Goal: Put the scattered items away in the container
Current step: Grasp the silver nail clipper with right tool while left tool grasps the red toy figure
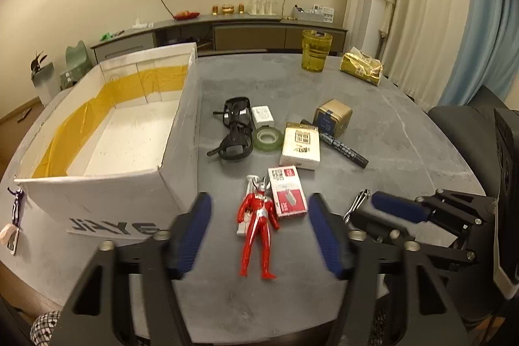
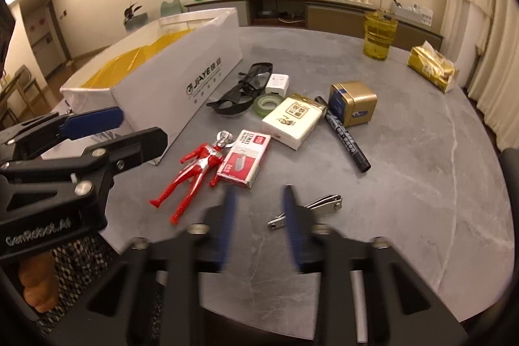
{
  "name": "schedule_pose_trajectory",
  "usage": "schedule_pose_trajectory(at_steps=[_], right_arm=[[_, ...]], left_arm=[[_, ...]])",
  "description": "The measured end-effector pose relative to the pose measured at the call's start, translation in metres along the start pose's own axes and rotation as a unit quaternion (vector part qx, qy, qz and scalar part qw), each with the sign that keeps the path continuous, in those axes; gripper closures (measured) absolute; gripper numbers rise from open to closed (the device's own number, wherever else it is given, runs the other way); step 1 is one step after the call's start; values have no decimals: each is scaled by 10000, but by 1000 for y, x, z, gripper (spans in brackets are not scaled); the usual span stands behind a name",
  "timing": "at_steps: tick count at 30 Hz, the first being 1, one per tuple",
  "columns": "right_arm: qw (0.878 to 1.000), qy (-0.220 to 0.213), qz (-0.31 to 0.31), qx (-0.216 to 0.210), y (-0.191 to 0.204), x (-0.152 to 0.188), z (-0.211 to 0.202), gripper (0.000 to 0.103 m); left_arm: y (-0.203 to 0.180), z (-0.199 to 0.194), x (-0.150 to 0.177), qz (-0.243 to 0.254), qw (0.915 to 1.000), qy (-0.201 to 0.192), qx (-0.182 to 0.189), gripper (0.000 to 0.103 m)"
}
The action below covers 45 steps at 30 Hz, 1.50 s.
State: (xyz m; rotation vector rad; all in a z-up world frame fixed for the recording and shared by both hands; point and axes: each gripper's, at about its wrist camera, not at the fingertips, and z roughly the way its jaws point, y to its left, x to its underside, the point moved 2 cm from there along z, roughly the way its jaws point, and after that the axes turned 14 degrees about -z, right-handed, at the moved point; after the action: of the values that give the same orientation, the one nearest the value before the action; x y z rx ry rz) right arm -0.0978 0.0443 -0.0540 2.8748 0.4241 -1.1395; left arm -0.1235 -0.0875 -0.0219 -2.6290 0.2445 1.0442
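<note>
Lining up my left hand-held gripper point(image 1: 259, 235), I hold it spread wide and empty around the red figure point(image 1: 258, 226), which lies flat on the tabletop point(image 1: 389, 125) between the pads, long axis pointing away from me. My right hand-held gripper point(image 2: 259, 229), also apart and empty, sits nearer the nail clipper point(image 2: 324, 205). Left is closer; the box point(image 1: 107, 200) lies left.

Black tool point(image 1: 259, 232) frames — blue pads, silver screws, checked sleeve point(image 2: 78, 255).
</note>
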Motion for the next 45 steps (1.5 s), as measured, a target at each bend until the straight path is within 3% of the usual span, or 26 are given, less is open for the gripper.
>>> schedule_pose_trajectory(at_steps=[5,23,34,36,37,41,45], right_arm=[[9991,91,366,-213,-16,4,7,60],[9951,624,763,-130,-40,37,21,60],[9861,700,1394,-568,-47,34,55,60],[9894,678,1230,-368,-44,28,59,60],[9905,693,1147,-298,-43,26,60,61],[9930,871,752,265,-48,25,61,88],[9918,843,942,177,-63,31,56,90]], left_arm=[[-2,11,-1,79,9999,35,-60,35],[8,58,-1,-47,9982,592,19,35],[-10,102,-2,119,9954,951,7,28],[-10,109,-3,122,9949,1005,26,28],[-10,112,-2,118,9945,1039,59,28],[5,116,-4,135,9938,1092,-148,28],[33,101,-7,-69,9946,923,-461,29]])
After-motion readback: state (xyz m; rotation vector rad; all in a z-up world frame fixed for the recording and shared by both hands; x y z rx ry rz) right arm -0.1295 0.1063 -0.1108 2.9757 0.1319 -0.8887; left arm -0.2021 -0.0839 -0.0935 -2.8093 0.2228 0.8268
